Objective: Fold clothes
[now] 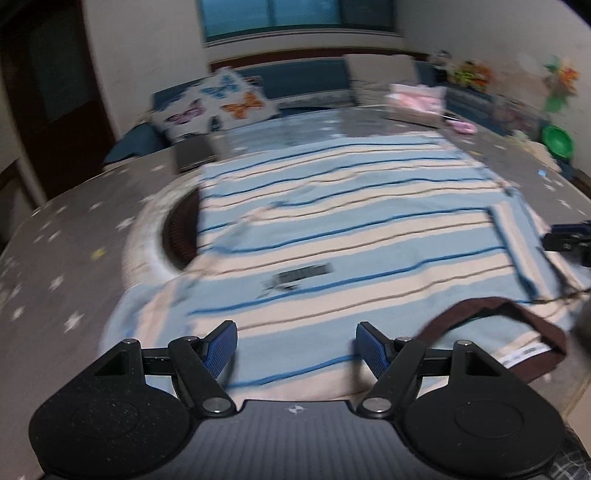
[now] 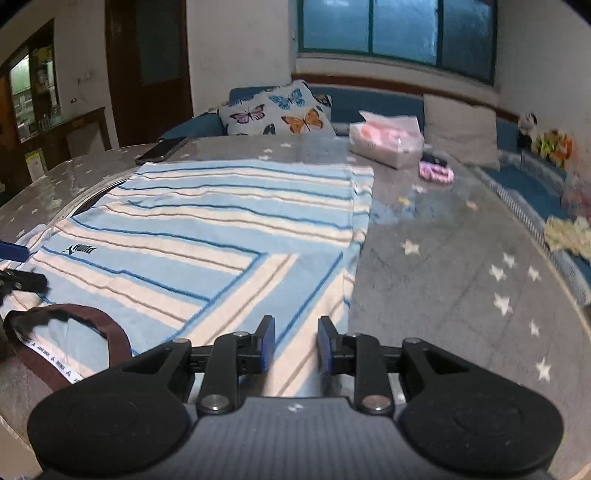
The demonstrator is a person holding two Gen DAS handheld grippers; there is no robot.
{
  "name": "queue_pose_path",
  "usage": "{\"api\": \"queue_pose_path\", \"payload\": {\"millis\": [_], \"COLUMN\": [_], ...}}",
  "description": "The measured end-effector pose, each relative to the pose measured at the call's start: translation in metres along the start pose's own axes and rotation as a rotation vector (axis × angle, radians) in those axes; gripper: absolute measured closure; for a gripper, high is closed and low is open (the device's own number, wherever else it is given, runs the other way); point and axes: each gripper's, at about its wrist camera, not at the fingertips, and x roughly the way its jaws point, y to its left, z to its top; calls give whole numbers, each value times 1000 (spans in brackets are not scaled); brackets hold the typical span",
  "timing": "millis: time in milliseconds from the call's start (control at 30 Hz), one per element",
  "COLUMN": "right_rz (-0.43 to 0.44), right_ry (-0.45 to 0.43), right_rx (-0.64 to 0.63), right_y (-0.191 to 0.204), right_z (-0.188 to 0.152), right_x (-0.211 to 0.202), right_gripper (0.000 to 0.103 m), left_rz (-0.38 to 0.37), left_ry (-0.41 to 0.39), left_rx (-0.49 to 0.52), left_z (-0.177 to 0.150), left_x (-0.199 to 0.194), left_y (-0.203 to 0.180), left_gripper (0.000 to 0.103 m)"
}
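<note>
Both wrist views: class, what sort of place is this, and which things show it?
Probably a home living room: a sofa with a butterfly cushion under a window, and a striped shirt spread on a star-patterned table.

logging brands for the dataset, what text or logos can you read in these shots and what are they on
"PUMA", seen mirrored, with a leaping-cat logo: chest print on the striped shirt, at.
Repeating small print on the white neck tape inside the brown collar: too small to read.
Nothing else legible.

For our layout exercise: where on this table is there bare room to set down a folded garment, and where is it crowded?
Free: the starred tablecloth right of the striped shirt, up to the table's edge. Crowded: the far side, with the phone, tissue pack and pink item. The shirt fills the middle.
</note>
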Motion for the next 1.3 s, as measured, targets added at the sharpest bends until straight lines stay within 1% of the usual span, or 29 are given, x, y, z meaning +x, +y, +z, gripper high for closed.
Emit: {"api": "queue_pose_path", "payload": {"millis": [67,233,367,400,467,567,633,700,767,867,900,933,1000,1033,1100,1133,1200,1300], "right_rz": [6,10,11,12,12,12,11,11,10,8,7,6,3,3,1,0,-2,-4], "right_ry": [16,12,12,12,11,10,9,9,9,9,8,7,6,6,5,5,6,6], "right_rx": [-19,-5,-18,-17,-14,-11,-11,-12,-12,-11,-10,-10,-9,-8,-8,-8,-8,-8], "right_y": [3,3,4,4,4,3,3,4,4,4,4,4,5,5,5,5,5,6], "right_z": [0,1,2,2,2,2,2,2,2,2,1,1,1,1,1,1,1,1], "right_x": [7,11,12,12,12,12,12,12,12,12,12,12,12,12,12,12,12,11], "right_gripper": [74,70,69,69,68,67,67,67,67,67,67,66,66,66,66,66,66,66], "left_rz": [54,176,258,268,270,274,264,246,229,217,222,228,229,225,231,240,240,209], "left_ry": [6,25,29,35,54,74,79,83,81,67,61,55,40,32,3,-17,-60,-138], "left_rx": [-41,-158,-240,-258,-296,-331,-361,-388,-414,-438,-441,-444,-450,-453,-433,-413,-376,-291], "left_z": [-6,-20,-27,-28,-31,-35,-38,-39,-40,-41,-42,-42,-43,-44,-42,-40,-35,-25], "left_x": [-5,-15,-20,-19,-16,-12,-12,-12,-12,-13,-13,-14,-13,-13,-16,-19,-28,-44], "left_y": [17,61,87,92,100,106,110,113,115,118,119,120,121,121,118,116,110,96], "left_gripper": [30,31,34,37,39,40,45,45,52,58,62,71,80,87,96,98,98,98]}}
